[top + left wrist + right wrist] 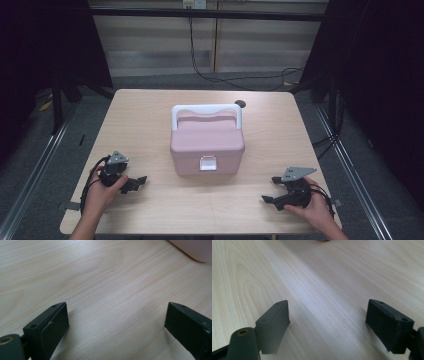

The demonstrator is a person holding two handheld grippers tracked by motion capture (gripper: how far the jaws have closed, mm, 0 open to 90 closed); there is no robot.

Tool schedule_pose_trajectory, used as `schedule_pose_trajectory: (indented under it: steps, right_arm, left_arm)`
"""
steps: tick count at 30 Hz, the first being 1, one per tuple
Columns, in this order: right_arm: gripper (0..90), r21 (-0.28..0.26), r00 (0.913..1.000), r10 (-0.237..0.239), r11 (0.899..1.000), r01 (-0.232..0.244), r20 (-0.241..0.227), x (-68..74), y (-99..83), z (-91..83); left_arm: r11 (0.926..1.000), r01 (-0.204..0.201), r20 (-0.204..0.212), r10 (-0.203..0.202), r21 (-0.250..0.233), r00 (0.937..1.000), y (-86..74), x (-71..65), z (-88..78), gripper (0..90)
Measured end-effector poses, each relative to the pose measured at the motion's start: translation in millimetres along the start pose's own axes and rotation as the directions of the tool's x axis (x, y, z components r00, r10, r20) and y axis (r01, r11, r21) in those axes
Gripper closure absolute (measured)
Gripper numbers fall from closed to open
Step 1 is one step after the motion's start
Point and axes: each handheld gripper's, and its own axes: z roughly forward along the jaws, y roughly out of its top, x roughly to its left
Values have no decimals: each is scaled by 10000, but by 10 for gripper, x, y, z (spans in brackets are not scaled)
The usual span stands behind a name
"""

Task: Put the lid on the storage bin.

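Note:
A pink box (207, 145) with a shut lid stands in the middle of the wooden table (145, 120). Its white handle (206, 109) lies over the far side, and a white latch (208, 163) faces the near edge. My left gripper (137, 183) rests low at the front left, a hand's width from the box, jaws pointing right. It is open over bare wood (116, 315), and a corner of the pink box (197, 248) shows far right. My right gripper (270, 189) sits at the front right, jaws pointing left, open with nothing between them (327, 312).
A small dark round hole (240, 104) marks the tabletop behind the box. Black cables (235, 77) trail on the floor beyond the far edge. Metal rails (35, 170) run along the floor on both sides of the table.

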Motion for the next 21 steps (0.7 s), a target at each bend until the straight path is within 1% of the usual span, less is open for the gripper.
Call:
schedule_pose_trajectory:
  steps: [2, 7, 8, 9, 10, 11, 13, 15, 21]
  right_arm:
    - [179, -119, 9997, -237, 9996, 239, 117, 12, -17, 14]
    - [177, -230, 9995, -298, 9993, 301, 126, 8, -27, 21]
    - [173, -271, 9993, -330, 9991, 334, 146, 3, -32, 21]
    - [173, -271, 9993, -330, 9991, 334, 146, 3, -32, 21]
    - [171, -266, 9993, -338, 9991, 342, 144, 4, -31, 21]
    - [164, -257, 9992, -362, 9990, 366, 155, 10, -31, 23]
    - [148, -212, 9986, -521, 9984, 524, 124, 21, -29, 33]
    - [146, -169, 9983, -559, 9983, 562, 185, 28, -28, 34]
    - [139, -144, 9979, -622, 9979, 625, 189, 30, -27, 36]
  left_arm:
    - [9999, -20, -10, 19, -161, 10000, -20, 0, 2, 48]
    - [9995, -108, 13, 109, -288, 9999, -37, -2, 4, 44]
    - [9992, -258, 19, 259, -305, 9997, -47, -3, 3, 41]
    - [9992, -258, 19, 259, -305, 9997, -47, -3, 3, 36]
    - [9989, -337, 46, 338, -313, 9994, -52, -2, 5, 36]
    - [9984, -441, -11, 440, -351, 9990, -58, -1, 8, 31]
    - [9982, -506, -58, 504, -318, 9987, -58, -11, 12, 29]
    - [9977, -638, -91, 636, -227, 9979, -55, -20, 16, 23]
    - [9978, -635, -168, 632, -177, 9979, -52, -27, 27, 3]
